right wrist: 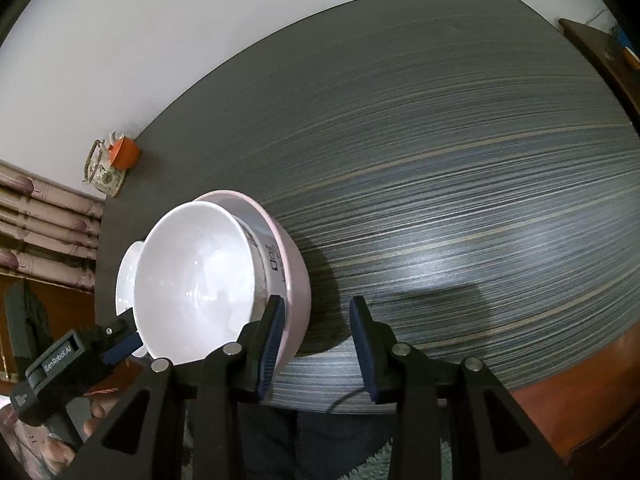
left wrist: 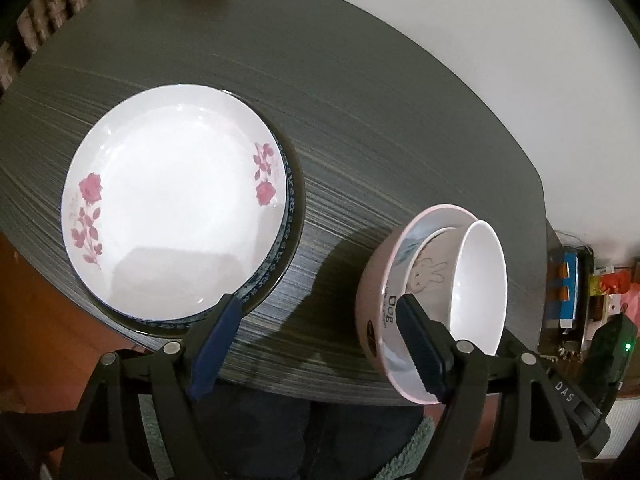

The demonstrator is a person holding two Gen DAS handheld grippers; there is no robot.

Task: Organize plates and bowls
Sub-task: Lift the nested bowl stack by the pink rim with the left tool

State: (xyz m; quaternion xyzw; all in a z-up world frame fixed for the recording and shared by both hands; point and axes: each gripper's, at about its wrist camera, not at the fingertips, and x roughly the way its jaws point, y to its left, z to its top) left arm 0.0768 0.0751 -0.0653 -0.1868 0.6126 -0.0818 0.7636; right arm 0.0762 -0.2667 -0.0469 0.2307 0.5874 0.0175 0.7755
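Note:
A white plate with pink roses point(left wrist: 172, 200) tops a short stack that includes a blue-patterned plate point(left wrist: 290, 200) on the dark table point(left wrist: 360, 100). To its right stands a pink bowl point(left wrist: 370, 296) holding a rabbit-print bowl point(left wrist: 426, 272) and a white bowl point(left wrist: 478, 284). My left gripper point(left wrist: 320, 316) is open over bare table between the plates and the bowls, its right fingertip in front of the pink bowl. In the right wrist view my right gripper point(right wrist: 318, 320) is open at the pink bowl point(right wrist: 298, 280). Its left finger point(right wrist: 272, 336) overlaps the rim and the other finger stands clear.
An orange cup point(right wrist: 124, 154) and a patterned holder point(right wrist: 102, 172) sit at the table's far corner by the white wall. A cluttered shelf point(left wrist: 576, 292) lies beyond the table's right edge. The striped tabletop point(right wrist: 460, 200) stretches right of the bowls. A person's dark trousers show below.

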